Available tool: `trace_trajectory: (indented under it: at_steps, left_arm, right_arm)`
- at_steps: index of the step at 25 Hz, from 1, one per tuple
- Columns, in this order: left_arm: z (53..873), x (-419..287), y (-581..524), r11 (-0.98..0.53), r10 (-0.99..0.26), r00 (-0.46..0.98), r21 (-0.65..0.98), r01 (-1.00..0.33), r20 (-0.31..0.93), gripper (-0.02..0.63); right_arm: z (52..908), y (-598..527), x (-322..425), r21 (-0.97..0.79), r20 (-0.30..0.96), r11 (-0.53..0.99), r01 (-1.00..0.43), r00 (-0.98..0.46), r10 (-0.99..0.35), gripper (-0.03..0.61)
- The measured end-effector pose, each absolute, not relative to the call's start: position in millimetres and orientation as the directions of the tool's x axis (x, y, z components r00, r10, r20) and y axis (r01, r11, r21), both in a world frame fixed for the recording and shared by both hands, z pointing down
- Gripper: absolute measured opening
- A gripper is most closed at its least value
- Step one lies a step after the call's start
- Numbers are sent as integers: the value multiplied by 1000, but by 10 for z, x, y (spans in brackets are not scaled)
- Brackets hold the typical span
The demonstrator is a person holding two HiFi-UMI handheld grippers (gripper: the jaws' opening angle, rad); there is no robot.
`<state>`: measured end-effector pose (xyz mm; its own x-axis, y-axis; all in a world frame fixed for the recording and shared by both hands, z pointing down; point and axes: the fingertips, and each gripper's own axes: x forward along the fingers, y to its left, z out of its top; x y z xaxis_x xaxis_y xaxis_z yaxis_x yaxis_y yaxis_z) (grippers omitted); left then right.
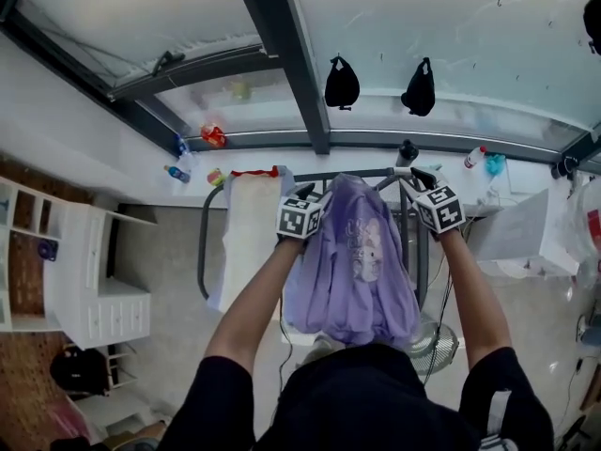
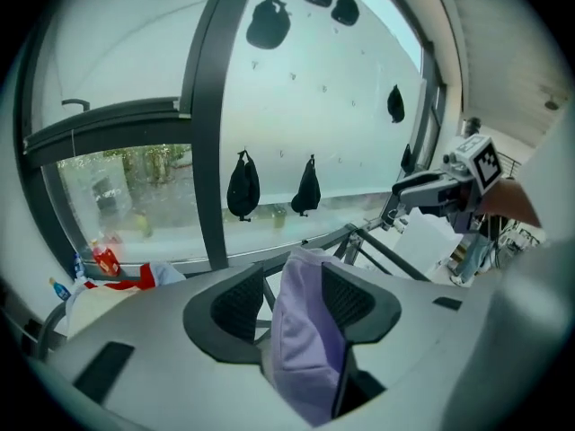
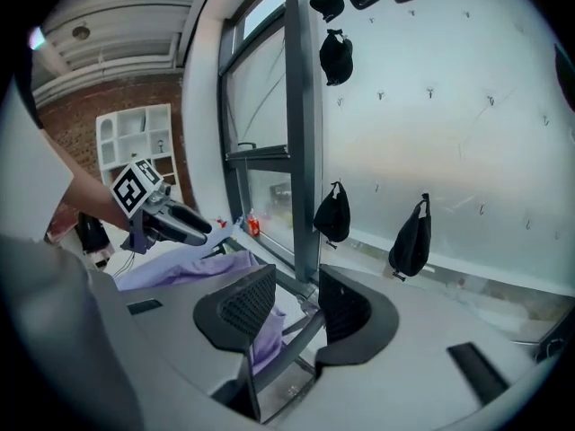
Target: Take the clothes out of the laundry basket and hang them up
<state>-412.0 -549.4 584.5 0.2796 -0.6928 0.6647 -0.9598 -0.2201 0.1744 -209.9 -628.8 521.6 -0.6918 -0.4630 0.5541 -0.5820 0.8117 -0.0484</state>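
Fingers of the left gripper stand spread, a fold of the purple shirt loose between them. The right gripper is spread too, over a bar of the drying rack. The shirt drapes the rack beside a white cloth and looks hung. The laundry basket is unseen, and the shirt's print is unreadable.

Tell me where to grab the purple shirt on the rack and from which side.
Probably the top edge of the purple shirt, where it folds over the bar of the drying rack. Come from above on the person's side: the fold stands up as a ridge there, while lower down the cloth hangs flat.
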Motion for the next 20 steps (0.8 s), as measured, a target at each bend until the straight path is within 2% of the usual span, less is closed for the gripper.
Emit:
trace_trajectory:
  at_steps: [11, 16, 20]
  left_arm:
    - [4712, -3881, -4368, -289, -848, 336, 175, -941, 409, 196]
    - [4160, -3824, -3547, -344, -869, 381, 170, -924, 314, 196]
    - [3816, -3792, -2919, -369, -876, 411, 198, -908, 251, 196]
  right_arm:
    - [4508, -5231, -2059, -62, 435, 798, -600, -736, -519, 118]
    - [4193, -4476, -2177, -89, 401, 813, -575, -768, -499, 118]
    - [3918, -3938, -2140, -23, 376, 813, -582, -759, -532, 118]
